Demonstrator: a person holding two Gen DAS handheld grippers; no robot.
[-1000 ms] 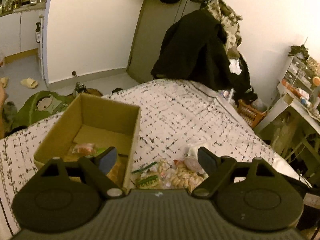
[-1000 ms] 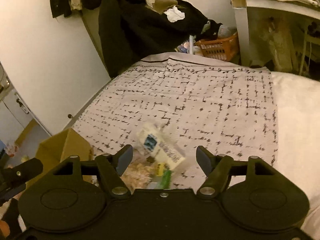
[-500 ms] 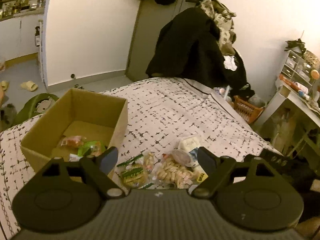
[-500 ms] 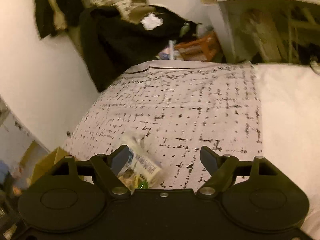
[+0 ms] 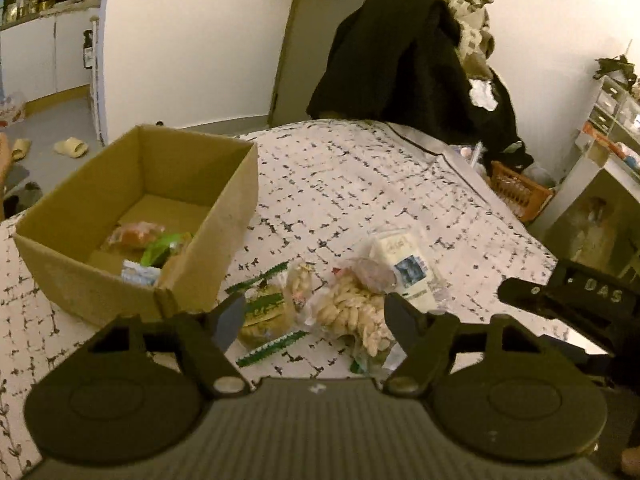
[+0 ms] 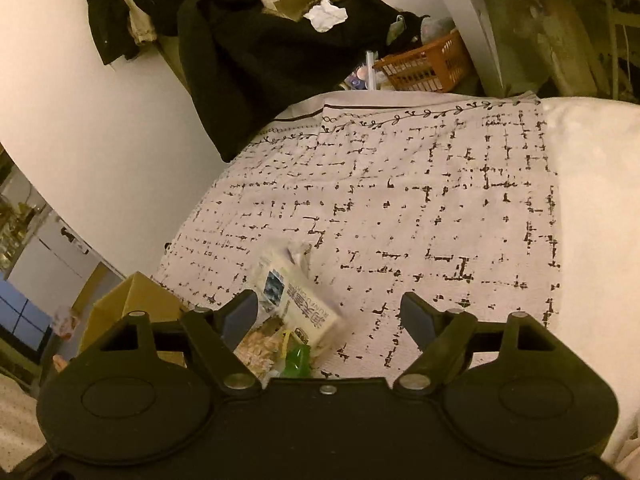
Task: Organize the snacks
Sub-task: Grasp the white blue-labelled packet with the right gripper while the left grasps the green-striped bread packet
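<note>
Cardboard box (image 5: 224, 216) holds three snack packets (image 5: 152, 246); others lie beside it.

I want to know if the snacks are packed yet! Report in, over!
Left gripper open, empty, above snack pile. Right gripper open, empty, beside white packet. Cardboard box holds a few snacks. Nothing blocking, over.

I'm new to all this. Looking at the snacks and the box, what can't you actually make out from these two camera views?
- Cardboard box, left wrist view: its near wall hides part of the snacks inside.
- Cardboard box, right wrist view: only a corner shows behind the right gripper.
- White carton: print too blurred to read.
- Peanut bag: near end hidden behind the left gripper.
</note>
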